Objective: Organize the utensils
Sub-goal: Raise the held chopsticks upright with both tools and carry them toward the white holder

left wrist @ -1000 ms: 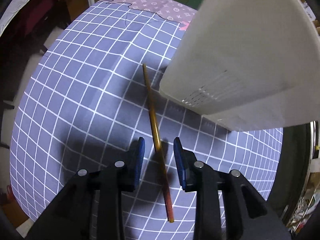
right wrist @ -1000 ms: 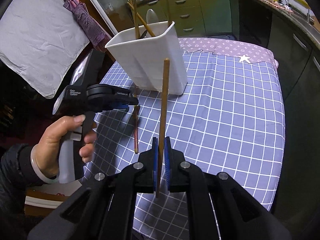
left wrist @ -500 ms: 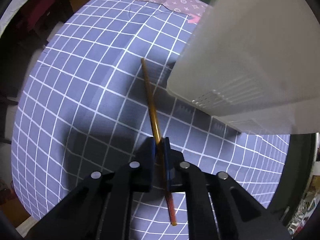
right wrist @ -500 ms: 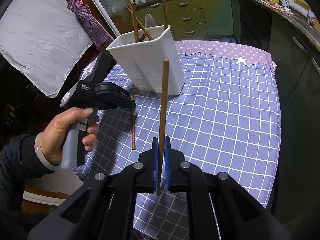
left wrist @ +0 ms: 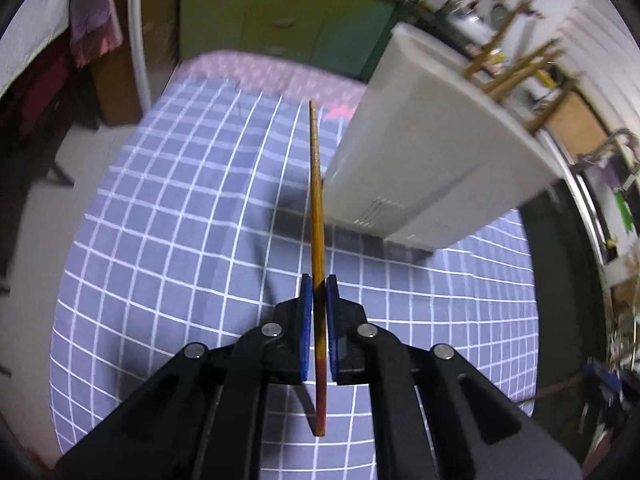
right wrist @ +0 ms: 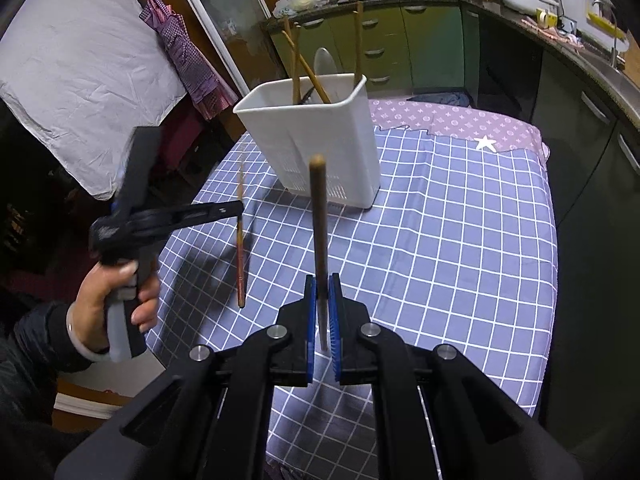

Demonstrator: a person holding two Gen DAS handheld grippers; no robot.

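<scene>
My left gripper point(left wrist: 319, 282) is shut on a yellow-brown chopstick point(left wrist: 317, 200) with a red end, held clear of the checked cloth and pointing up beside the white utensil holder point(left wrist: 432, 160). In the right wrist view that same left gripper point(right wrist: 240, 210) hangs left of the white utensil holder point(right wrist: 320, 136) with the red-ended chopstick point(right wrist: 240, 256) dangling from it. My right gripper point(right wrist: 322, 280) is shut on a darker brown chopstick point(right wrist: 319, 216), which stands upright in front of the holder. Several chopsticks and a spoon stand inside the holder.
A blue checked cloth point(right wrist: 460, 232) covers the table, with a purple patterned strip point(right wrist: 452, 120) at the far end. A hand point(right wrist: 108, 304) grips the left tool at the table's left edge. Green kitchen cabinets point(right wrist: 400, 40) stand behind.
The left gripper closed on the chopstick that lay on the cloth and lifted it off the table, tilting upward. The right gripper kept its chopstick and stayed nearly still.
</scene>
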